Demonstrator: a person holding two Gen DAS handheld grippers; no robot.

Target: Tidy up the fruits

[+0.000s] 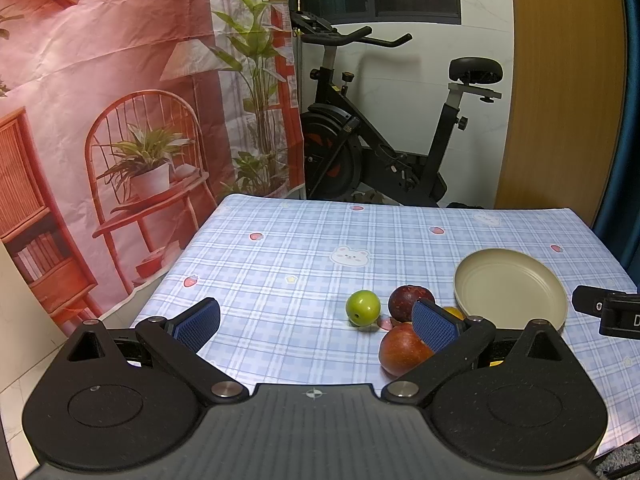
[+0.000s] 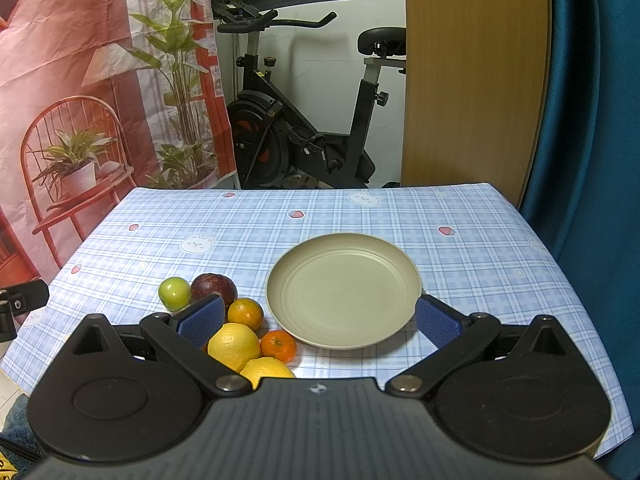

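Observation:
A beige plate (image 2: 344, 292) sits empty on the checked tablecloth; it also shows in the left wrist view (image 1: 510, 288). Left of it lies a cluster of fruit: a green apple (image 2: 174, 293), a dark purple fruit (image 2: 213, 287), two small oranges (image 2: 245, 313) (image 2: 278, 345) and two yellow lemons (image 2: 234, 346) (image 2: 267, 369). The left wrist view shows the green apple (image 1: 363, 307), the purple fruit (image 1: 410, 301) and a red apple (image 1: 404, 350). My left gripper (image 1: 316, 322) is open and empty above the table's near edge. My right gripper (image 2: 319, 322) is open and empty, its fingers astride the plate's near rim.
The table (image 2: 480, 264) has a blue checked cloth. An exercise bike (image 2: 304, 120) stands behind it, with a printed backdrop (image 1: 120, 120) at left, a wooden panel (image 2: 472, 80) and a blue curtain (image 2: 592, 120) at right.

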